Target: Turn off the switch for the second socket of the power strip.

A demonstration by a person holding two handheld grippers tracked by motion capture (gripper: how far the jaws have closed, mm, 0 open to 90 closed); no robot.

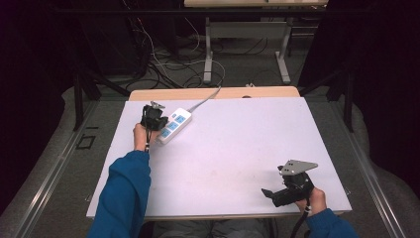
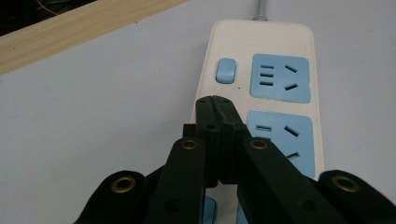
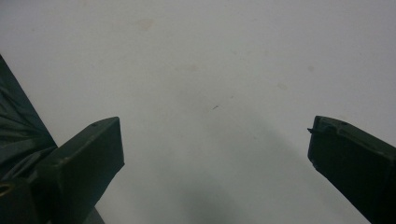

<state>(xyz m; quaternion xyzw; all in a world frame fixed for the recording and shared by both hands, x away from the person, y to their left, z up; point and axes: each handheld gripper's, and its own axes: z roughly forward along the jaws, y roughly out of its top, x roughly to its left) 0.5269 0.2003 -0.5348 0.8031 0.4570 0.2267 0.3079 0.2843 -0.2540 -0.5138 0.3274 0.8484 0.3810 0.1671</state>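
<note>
A white power strip (image 1: 173, 126) with blue sockets lies at the far left of the white table top (image 1: 233, 148), its grey cable (image 1: 205, 99) running off the far edge. My left gripper (image 1: 157, 125) hovers over the strip's left side. In the left gripper view its jaws are pressed together with nothing between them, the tips (image 2: 215, 105) just short of the blue switch (image 2: 226, 70), and two blue sockets (image 2: 280, 78) lie to the right. My right gripper (image 1: 267, 193) rests near the front right edge. In the right gripper view its jaws (image 3: 215, 140) stand wide apart over bare table.
A wooden strip (image 1: 213, 92) borders the table's far edge. Beyond it stand a desk frame (image 1: 247, 44) and loose cables (image 1: 168, 64) on the floor. A person's blue sleeves (image 1: 124, 193) come in from the bottom.
</note>
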